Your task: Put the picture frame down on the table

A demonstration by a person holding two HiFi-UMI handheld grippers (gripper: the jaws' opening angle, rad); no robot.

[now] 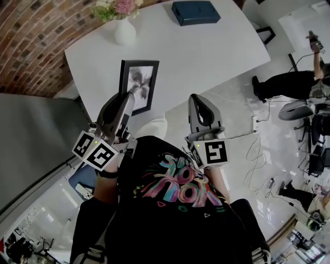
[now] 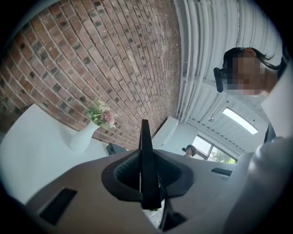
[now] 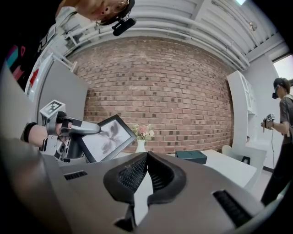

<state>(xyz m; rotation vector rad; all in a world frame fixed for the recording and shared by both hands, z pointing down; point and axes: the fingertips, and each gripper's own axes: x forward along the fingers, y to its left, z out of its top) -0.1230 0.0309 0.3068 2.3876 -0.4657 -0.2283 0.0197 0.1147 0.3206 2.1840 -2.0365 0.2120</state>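
Observation:
The black picture frame (image 1: 139,85), holding a grey flower print, is up off the white table (image 1: 206,56) near its front left edge. My left gripper (image 1: 128,98) is shut on the frame's lower edge. In the left gripper view the frame (image 2: 145,137) shows edge-on as a thin black strip clamped between the jaws of the left gripper (image 2: 147,157). The right gripper view shows the frame (image 3: 107,137) tilted in the air with the left gripper (image 3: 82,128) gripping it. My right gripper (image 1: 198,99) hangs to the frame's right, shut and empty, its jaws touching in the right gripper view (image 3: 147,156).
A white vase with flowers (image 1: 125,31) stands at the table's far left, and a dark blue box (image 1: 196,12) lies at its far side. A brick wall (image 1: 31,41) runs along the left. A person (image 1: 289,85) stands off to the right among cables.

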